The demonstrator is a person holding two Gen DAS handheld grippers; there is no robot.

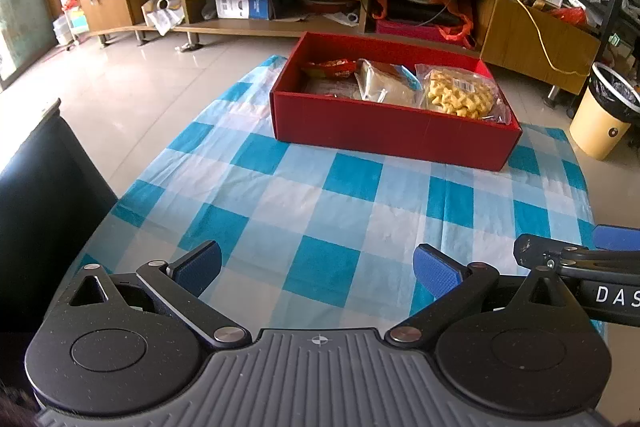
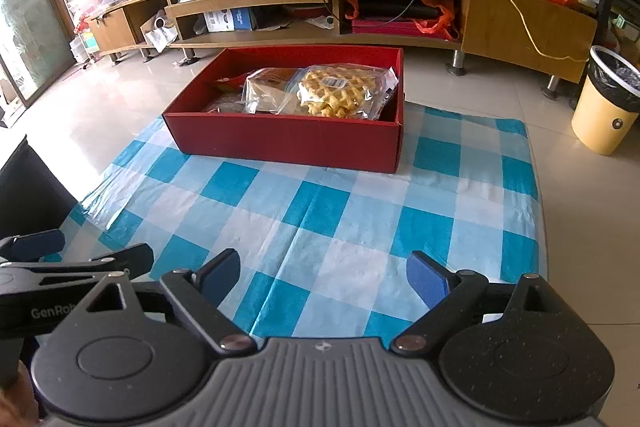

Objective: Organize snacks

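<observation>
- The red box (image 2: 288, 141) is showing deep red on its walls, inside and out.
- The cloth (image 2: 360, 227) under it is carrying a check of bright blue, pale blue and white squares.
- The waffle pack (image 2: 340, 91) is showing golden yellow through clear wrap.
- The left gripper (image 1: 318, 269) and right gripper (image 2: 324, 281) are wearing blue pads on black arms.
- The bin (image 2: 604, 107) is showing cream yellow with a black liner.
- The TV stand (image 2: 520, 23) is showing a warm brown.

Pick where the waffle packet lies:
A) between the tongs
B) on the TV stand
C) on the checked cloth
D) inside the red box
D: the waffle packet lies inside the red box, beside other snack packets.
</observation>
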